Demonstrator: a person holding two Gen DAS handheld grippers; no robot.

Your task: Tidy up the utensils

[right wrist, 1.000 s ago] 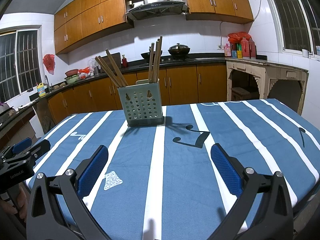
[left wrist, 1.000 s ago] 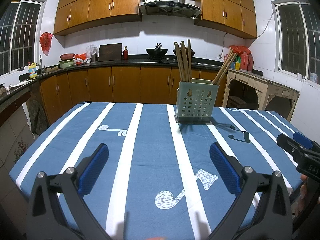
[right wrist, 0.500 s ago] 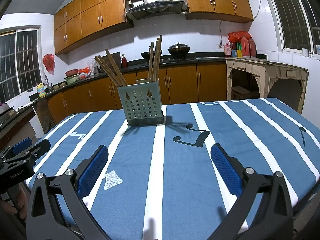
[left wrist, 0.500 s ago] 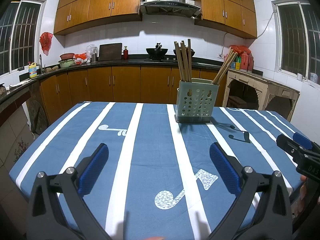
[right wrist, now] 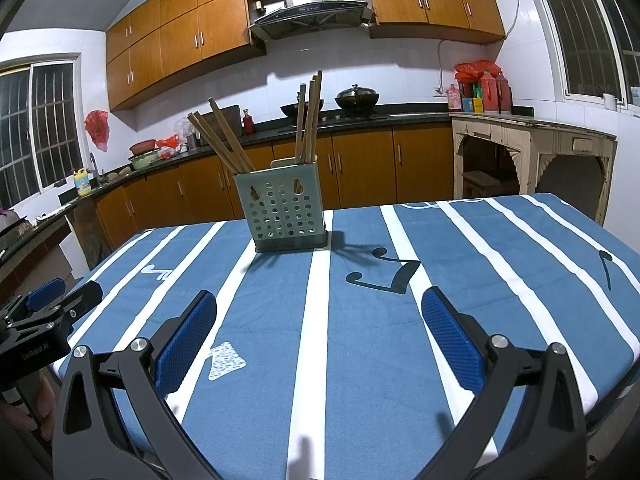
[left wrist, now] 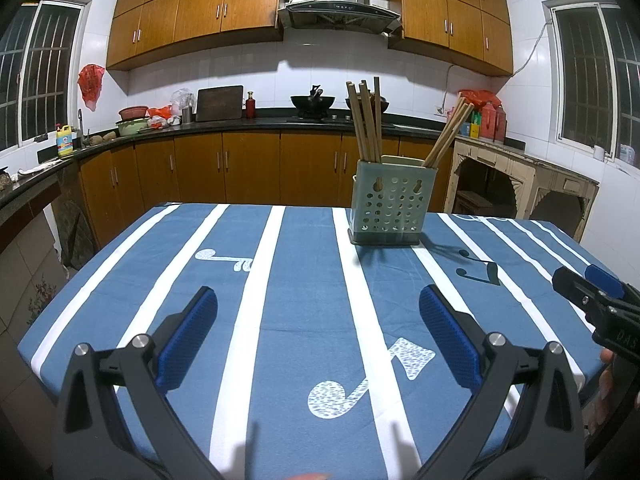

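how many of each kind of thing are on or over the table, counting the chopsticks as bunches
utensil holder: 1
chopstick bunches, both standing in the holder: 2
grippers, both open and empty: 2 (left gripper, right gripper)
total: 5

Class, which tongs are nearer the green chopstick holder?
Right, narrowly. The right tongs hang before the holder, offset to its right; the left tongs hang farther back, offset left.

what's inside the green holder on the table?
Wooden chopsticks stand in the utensil holder: one upright bunch, another leaning outward. Their lower ends are hidden by its perforated wall; anything else inside can't be seen.
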